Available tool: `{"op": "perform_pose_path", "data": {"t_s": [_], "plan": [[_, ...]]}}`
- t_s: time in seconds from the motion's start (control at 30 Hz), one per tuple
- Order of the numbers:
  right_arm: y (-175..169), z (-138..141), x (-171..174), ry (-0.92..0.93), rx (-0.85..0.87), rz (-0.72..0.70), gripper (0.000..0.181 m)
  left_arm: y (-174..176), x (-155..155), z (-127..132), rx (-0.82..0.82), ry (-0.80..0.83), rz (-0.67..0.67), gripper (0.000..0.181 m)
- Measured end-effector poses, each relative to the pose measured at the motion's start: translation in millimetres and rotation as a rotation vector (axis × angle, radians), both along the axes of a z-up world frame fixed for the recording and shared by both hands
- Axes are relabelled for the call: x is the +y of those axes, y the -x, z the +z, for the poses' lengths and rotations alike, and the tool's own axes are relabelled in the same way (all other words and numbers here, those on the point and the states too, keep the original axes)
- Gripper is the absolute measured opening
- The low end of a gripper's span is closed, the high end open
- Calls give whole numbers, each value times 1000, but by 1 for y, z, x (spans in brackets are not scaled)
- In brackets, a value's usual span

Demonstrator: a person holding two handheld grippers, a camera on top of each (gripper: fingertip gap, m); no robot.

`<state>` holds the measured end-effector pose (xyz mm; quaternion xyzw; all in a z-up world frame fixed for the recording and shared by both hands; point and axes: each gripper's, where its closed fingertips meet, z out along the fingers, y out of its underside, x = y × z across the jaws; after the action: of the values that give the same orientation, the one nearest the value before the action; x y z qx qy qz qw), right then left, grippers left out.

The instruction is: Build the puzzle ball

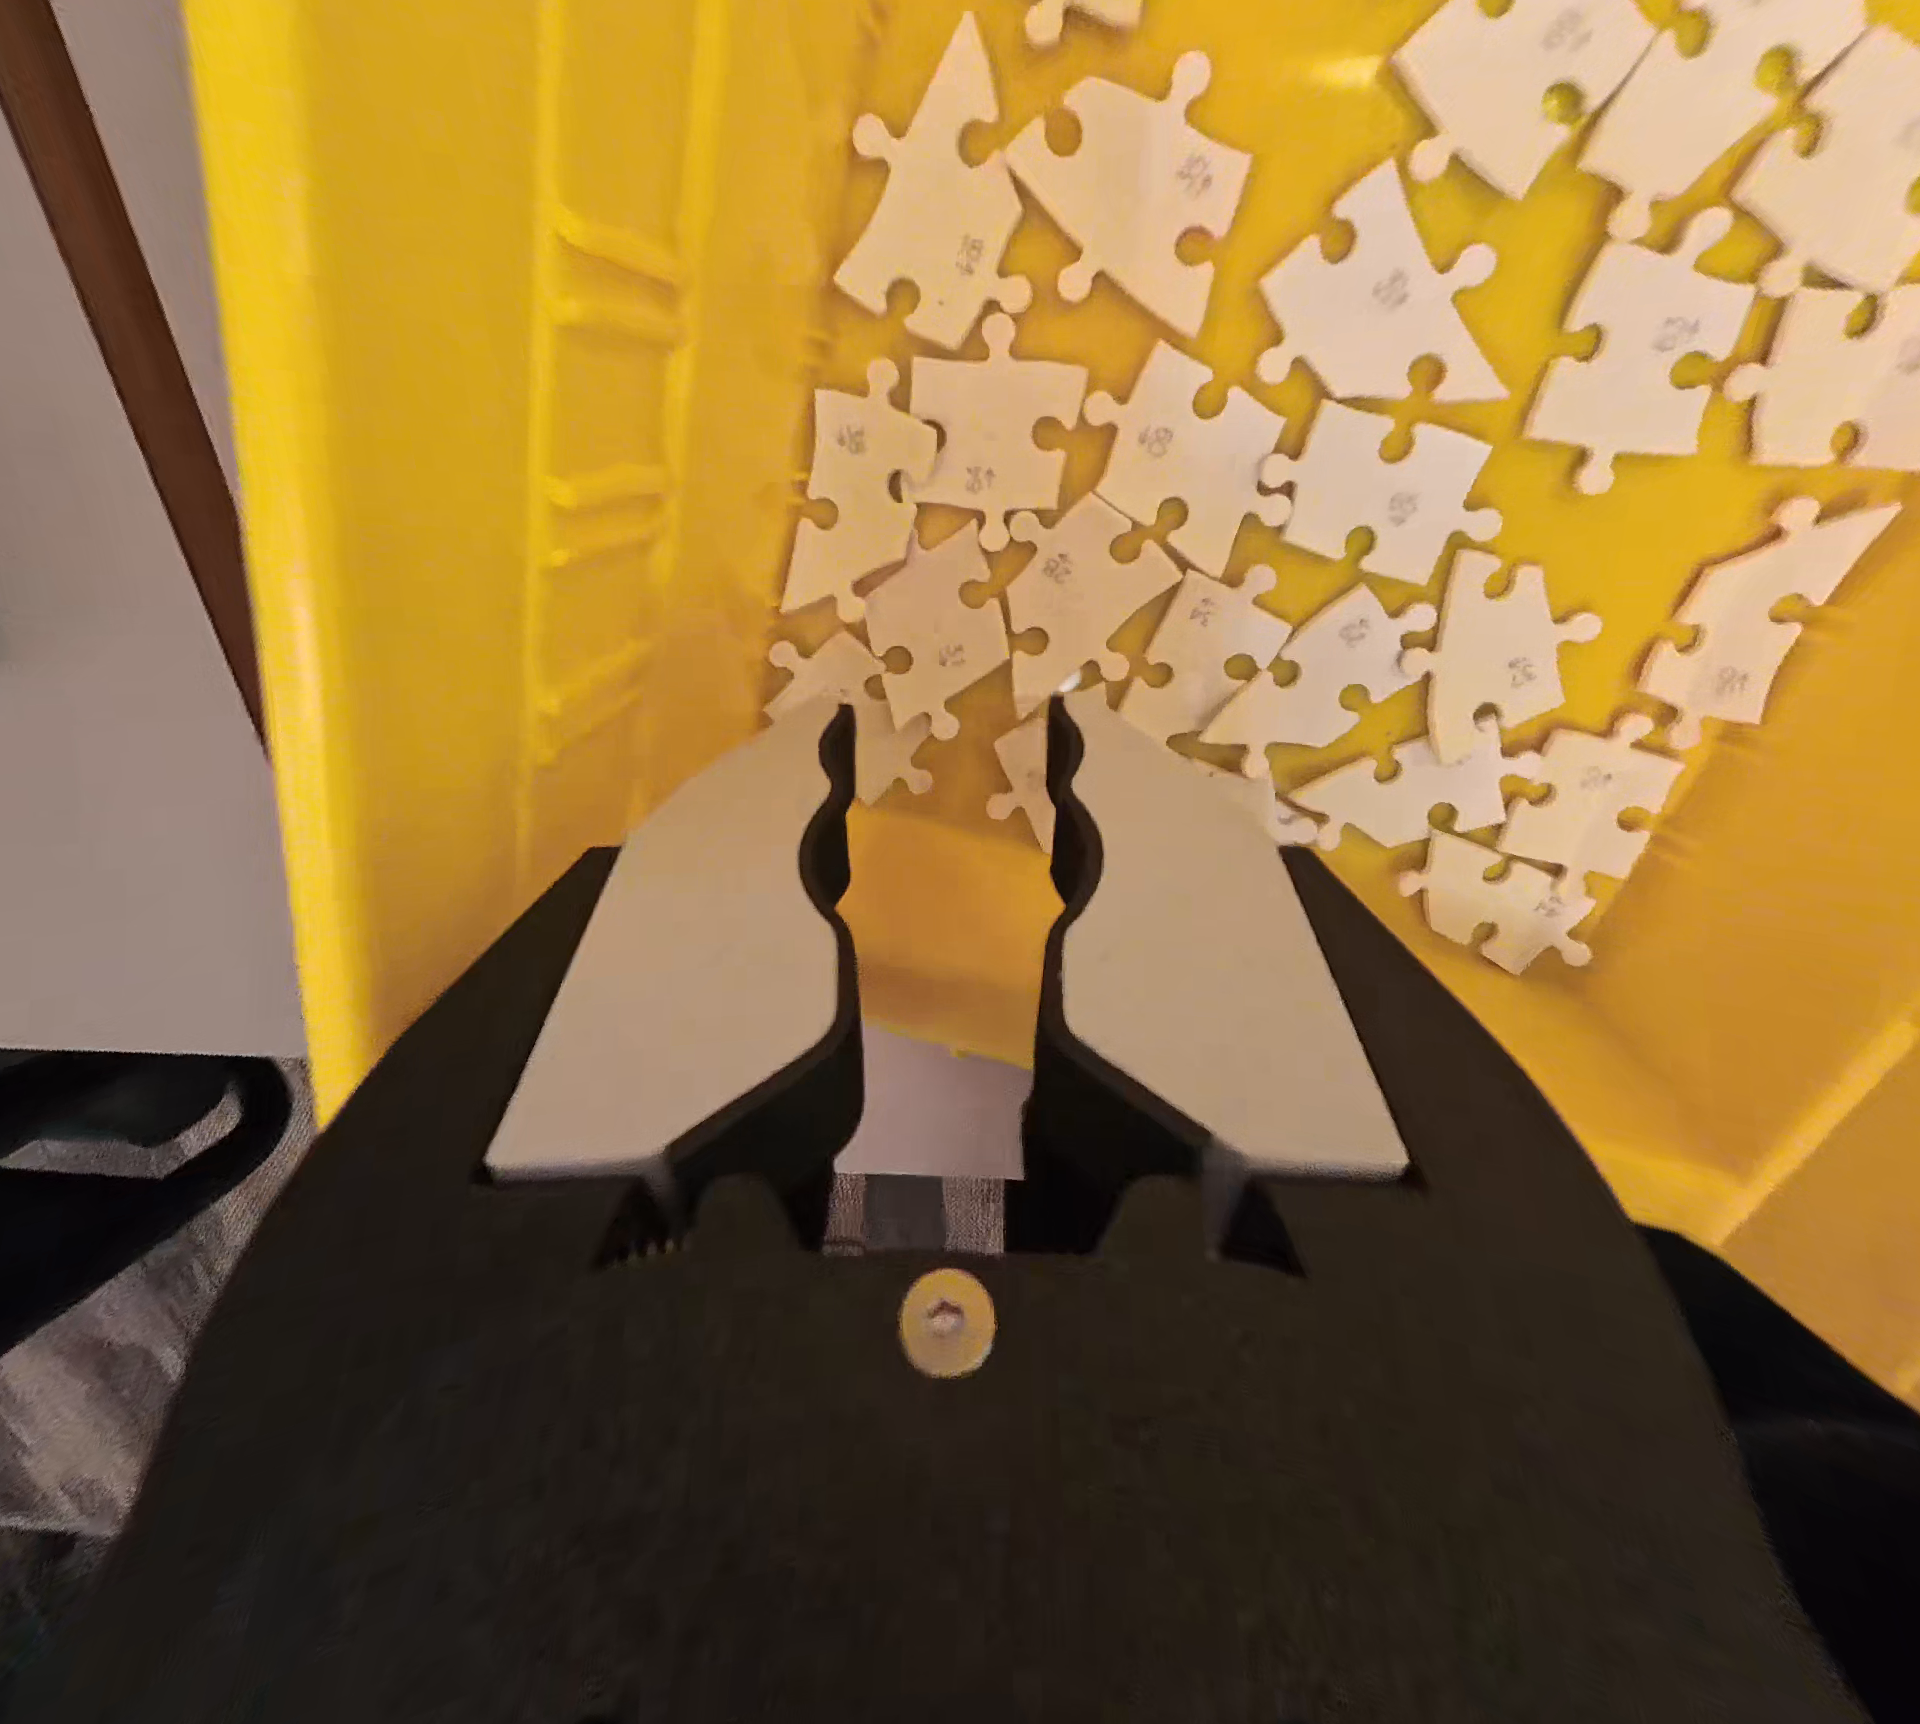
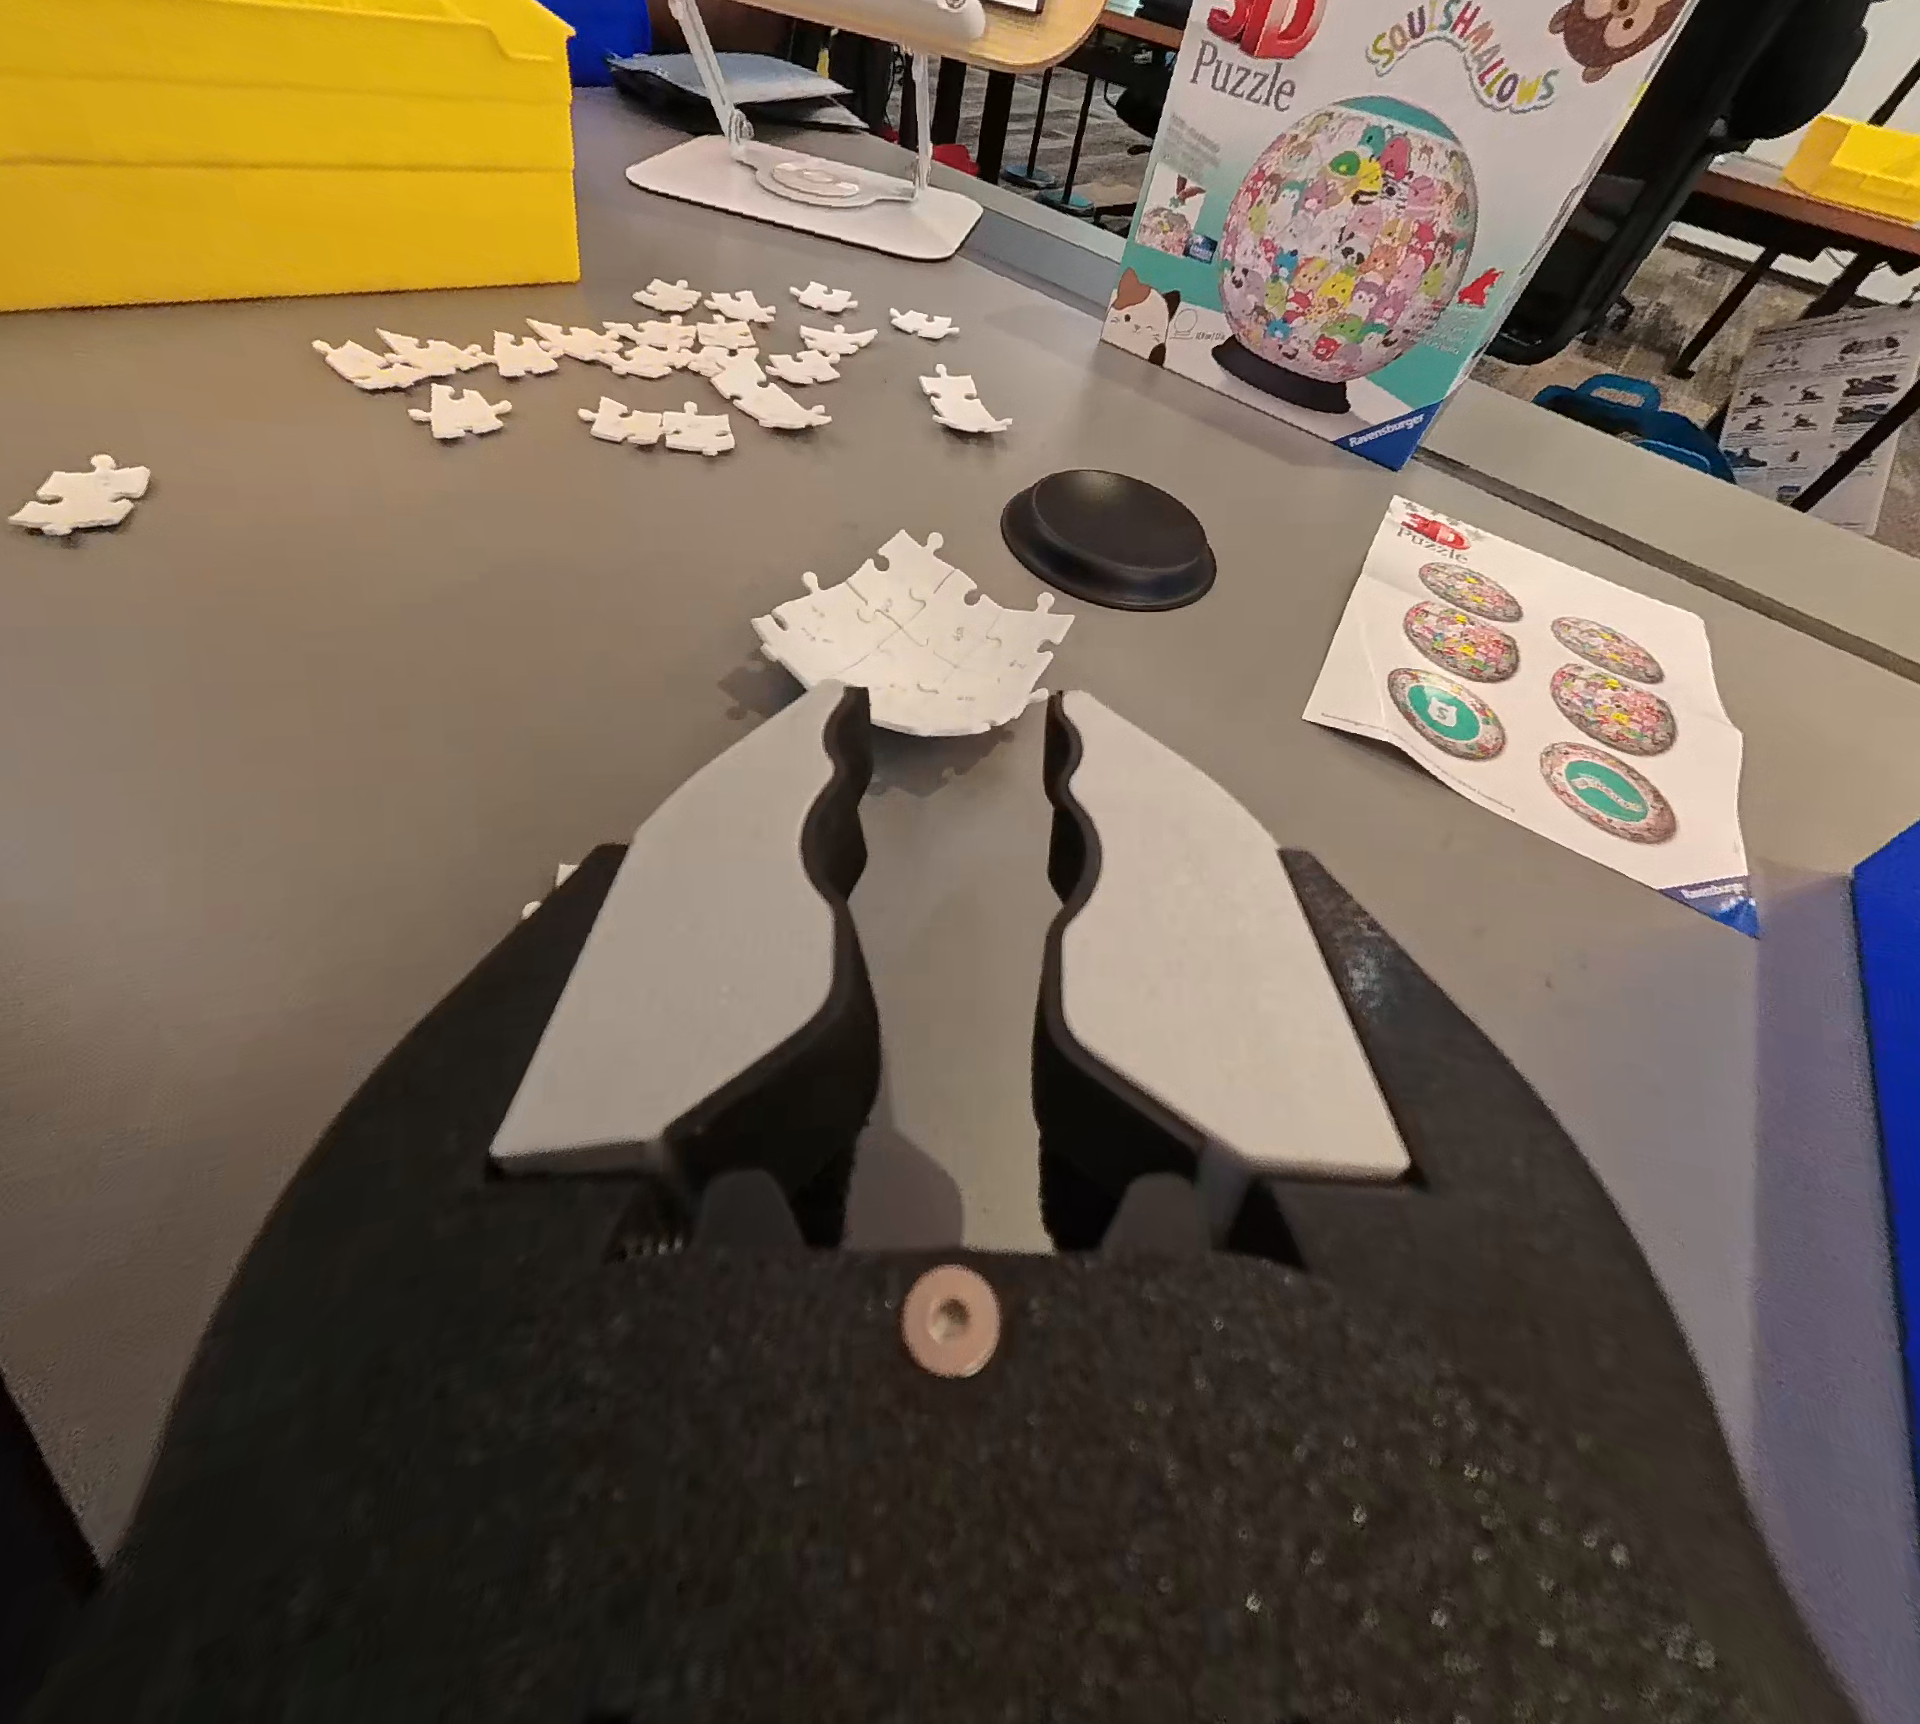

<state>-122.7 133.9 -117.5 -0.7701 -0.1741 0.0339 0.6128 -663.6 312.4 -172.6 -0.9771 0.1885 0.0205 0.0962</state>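
Puzzle pieces, yellow bin: thin, light, stiff; pinch edgewise. Left gripper, right gripper: both agape, empty.

Bare yellow bin floor only in a small patch just ahead of left gripper; loose white pieces crowd everything beyond, bin wall blocks left side. Open grey table left of joined curved section. Black stand behind it, leaflet right, puzzle box upright farther back.
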Motion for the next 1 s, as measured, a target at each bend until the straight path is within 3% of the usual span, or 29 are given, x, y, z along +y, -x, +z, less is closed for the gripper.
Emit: {"op": "perform_pose_path", "data": {"t_s": [0.2, 0.4, 0.7, 0.83, 1.0], "plan": [[1, -2, 1, 19, 1, 7, 31, 2, 0, -13, 134, 154, -1, 44], [1, -3, 1, 31, 15, 12, 31, 3, 3, -17, 171, 241, 15, 24], [1, -3, 1, 38, 42, 28, 31, -3, -2, -13, 195, 264, -8, 23], [2, -1, 0, 26, 46, 36, 30, -7, -19, 13, 204, 216, -1, 23], [2, 1, -2, 10, 55, 44, 29, -34, -43, 78, 140, 30, -1, 23]]}}
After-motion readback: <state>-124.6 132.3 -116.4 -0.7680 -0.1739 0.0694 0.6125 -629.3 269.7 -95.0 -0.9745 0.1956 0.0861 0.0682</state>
